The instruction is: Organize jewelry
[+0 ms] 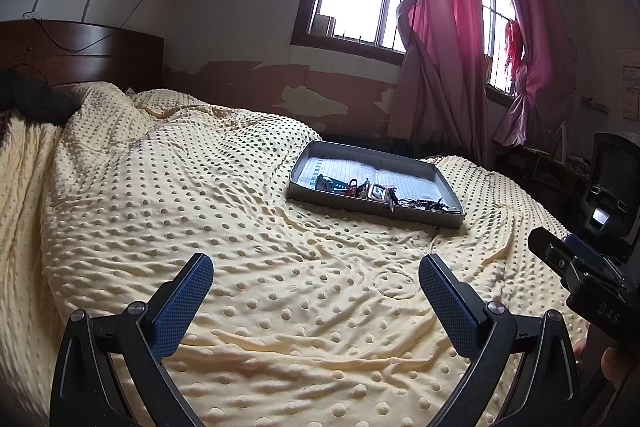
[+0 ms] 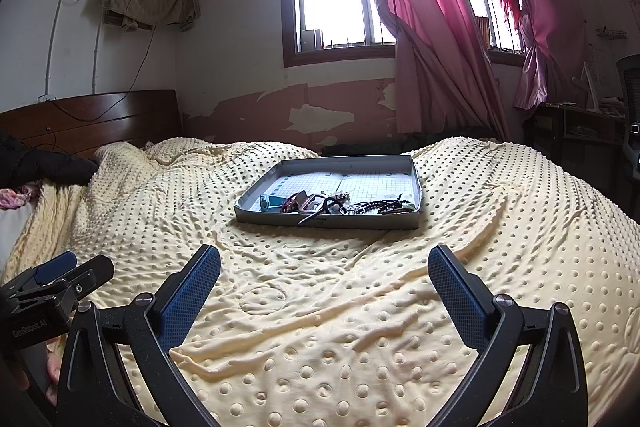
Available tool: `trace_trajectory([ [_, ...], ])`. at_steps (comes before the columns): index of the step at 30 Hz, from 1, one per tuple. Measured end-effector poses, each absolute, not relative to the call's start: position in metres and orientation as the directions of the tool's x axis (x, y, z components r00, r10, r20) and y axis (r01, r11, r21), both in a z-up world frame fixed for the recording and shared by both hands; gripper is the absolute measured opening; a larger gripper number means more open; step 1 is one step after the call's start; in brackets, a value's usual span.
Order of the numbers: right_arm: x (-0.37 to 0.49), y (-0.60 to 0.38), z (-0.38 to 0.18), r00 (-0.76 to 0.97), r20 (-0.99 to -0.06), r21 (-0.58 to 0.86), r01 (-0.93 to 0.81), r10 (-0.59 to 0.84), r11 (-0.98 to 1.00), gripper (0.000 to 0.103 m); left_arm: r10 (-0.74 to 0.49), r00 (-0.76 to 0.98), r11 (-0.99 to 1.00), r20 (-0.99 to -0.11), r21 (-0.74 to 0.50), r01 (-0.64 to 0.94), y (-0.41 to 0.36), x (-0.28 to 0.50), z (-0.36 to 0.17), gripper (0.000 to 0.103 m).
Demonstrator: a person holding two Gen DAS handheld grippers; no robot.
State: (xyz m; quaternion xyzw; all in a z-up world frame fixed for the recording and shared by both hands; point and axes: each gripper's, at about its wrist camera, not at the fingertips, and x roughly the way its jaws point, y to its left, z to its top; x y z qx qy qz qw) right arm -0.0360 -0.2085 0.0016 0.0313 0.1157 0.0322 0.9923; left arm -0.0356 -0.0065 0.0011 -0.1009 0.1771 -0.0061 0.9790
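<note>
1. Looking along the left wrist view, the left gripper (image 1: 316, 263) hangs over the pale yellow dotted blanket (image 1: 200, 219) with its blue-padded fingers (image 1: 182, 303) spread wide and nothing between them. The shallow grey cardboard tray (image 1: 416, 211) sits on the blanket ahead and to the right, well apart from the fingertips, with the jumble of jewelry (image 1: 384, 193) bunched along its near wall. Only bare, rumpled blanket lies between gripper and tray. The right gripper's black body (image 1: 580, 275) juts in at the right edge; a dark wooden headboard (image 1: 80, 51) and pink curtains (image 1: 440, 27) stand behind.

2. From the right wrist view, the right gripper (image 2: 324, 263) is likewise wide open and empty above the blanket (image 2: 500, 227). The tray (image 2: 328, 221) lies straight ahead, well apart, its jewelry (image 2: 320, 205) piled against the near wall, one dark strand hanging over it. The left gripper's body (image 2: 60, 283) shows at the lower left.
</note>
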Motion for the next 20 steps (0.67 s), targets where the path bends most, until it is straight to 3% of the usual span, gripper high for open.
trace_trajectory([
  [4, -0.036, -0.208, 0.002, 0.97, -0.233, 0.069, -0.054, 0.069, 0.996, 0.102, 0.089, 0.911, 0.979, -0.403, -0.134, -0.155, -0.01, -0.032, -0.001, 0.103],
  [20, -0.034, -0.21, 0.0, 0.966, -0.25, 0.073, -0.049, 0.066, 0.996, 0.102, 0.096, 0.919, 0.988, -0.383, -0.078, -0.135, -0.018, -0.032, 0.0, 0.103],
])
